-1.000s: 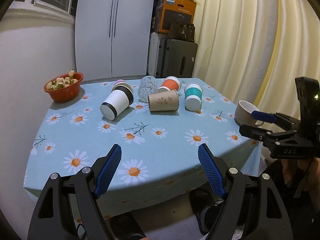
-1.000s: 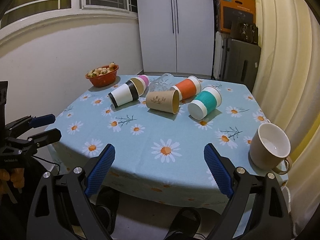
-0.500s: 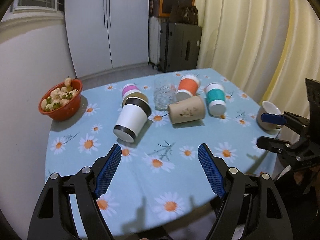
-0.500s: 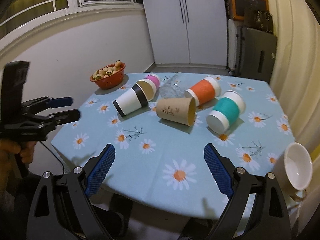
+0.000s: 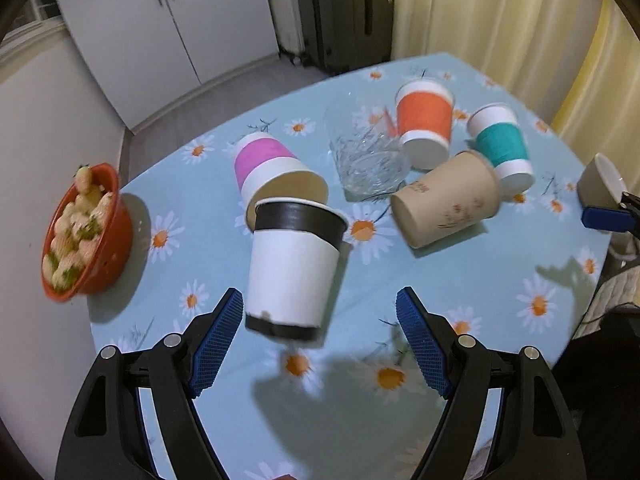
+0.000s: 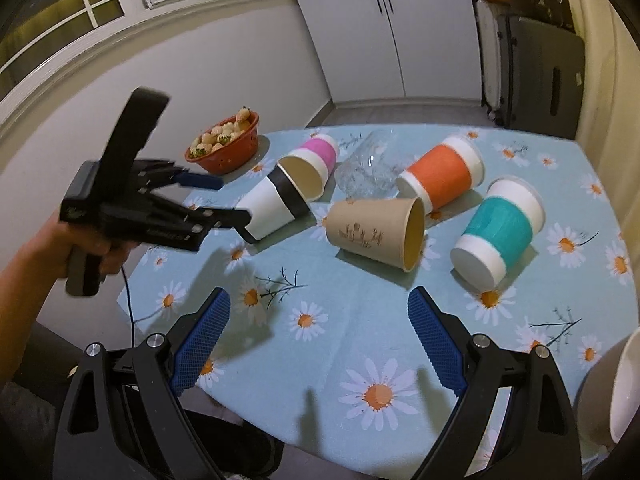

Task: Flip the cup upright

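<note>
Cups lie tipped over across the daisy-print tablecloth (image 5: 472, 280), and we record each on its side. We find the white cup with black bands (image 5: 294, 264) at centre frame in the left wrist view, its base toward the camera and its open rim against the mouth of the pink-banded cup (image 5: 272, 168) behind it. We note the left gripper (image 5: 320, 340) at the bottom of that frame with its jaws spread wide, one blue pad (image 5: 218, 338) just beside the cup's base on the left and the other well clear on the right; it has hold of nothing. In the right wrist view we see the same left gripper (image 6: 224, 200) at mid left, held in the person's hand (image 6: 86, 250), with its tips at the base end of the white cup (image 6: 272, 206). We find the right gripper (image 6: 320, 338) at the bottom of its own frame, likewise wide apart and empty, over bare cloth. We also log a clear glass (image 5: 366, 152), an orange-banded cup (image 5: 426, 120), a teal-banded cup (image 5: 502, 146) and a brown paper cup (image 5: 448, 204) at upper right, a beige mug (image 5: 596, 182) at the right edge, and a red bowl of fruit (image 5: 86, 236) at the left edge.
</note>
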A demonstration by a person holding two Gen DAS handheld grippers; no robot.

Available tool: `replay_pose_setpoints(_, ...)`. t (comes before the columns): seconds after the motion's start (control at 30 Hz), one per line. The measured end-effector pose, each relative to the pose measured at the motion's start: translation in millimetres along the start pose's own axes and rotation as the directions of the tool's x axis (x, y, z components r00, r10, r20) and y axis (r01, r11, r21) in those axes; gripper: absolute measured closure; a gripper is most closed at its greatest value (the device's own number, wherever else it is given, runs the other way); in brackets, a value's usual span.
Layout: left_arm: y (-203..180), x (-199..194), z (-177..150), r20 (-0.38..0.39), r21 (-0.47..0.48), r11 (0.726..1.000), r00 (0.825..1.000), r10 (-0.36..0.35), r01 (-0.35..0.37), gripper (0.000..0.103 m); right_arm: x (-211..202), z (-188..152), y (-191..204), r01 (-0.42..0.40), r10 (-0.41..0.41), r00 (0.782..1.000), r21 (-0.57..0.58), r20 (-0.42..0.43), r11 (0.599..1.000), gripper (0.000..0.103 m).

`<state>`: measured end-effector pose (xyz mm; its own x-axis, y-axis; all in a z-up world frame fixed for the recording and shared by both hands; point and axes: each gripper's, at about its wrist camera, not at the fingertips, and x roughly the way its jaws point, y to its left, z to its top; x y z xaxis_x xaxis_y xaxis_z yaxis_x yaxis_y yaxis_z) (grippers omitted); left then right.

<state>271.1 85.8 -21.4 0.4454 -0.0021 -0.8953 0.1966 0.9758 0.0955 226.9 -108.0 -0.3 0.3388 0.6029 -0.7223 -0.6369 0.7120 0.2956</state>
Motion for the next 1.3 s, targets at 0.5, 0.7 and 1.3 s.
replay_pose_setpoints(0.5,19,60,28,-0.149,0.029,1.0,0.989,-0.005,0.01,0.028,5,3,-5,-0.043,0.043,0.999,-0.006,-0.025,0.999,0.014)
replay_pose_setpoints(0.7,18,70,26,-0.175,0.042,0.999,0.985,0.011,-0.004,0.039,2,3,-7,-0.041,0.041,0.999,-0.003,-0.02,0.999,0.014)
replay_pose_setpoints(1.3,5,29,17,-0.137,-0.078,0.993,0.986,-0.093,0.083,0.039,-7,3,-12,-0.062,0.062,0.998,0.027,-0.007,0.998,0.014)
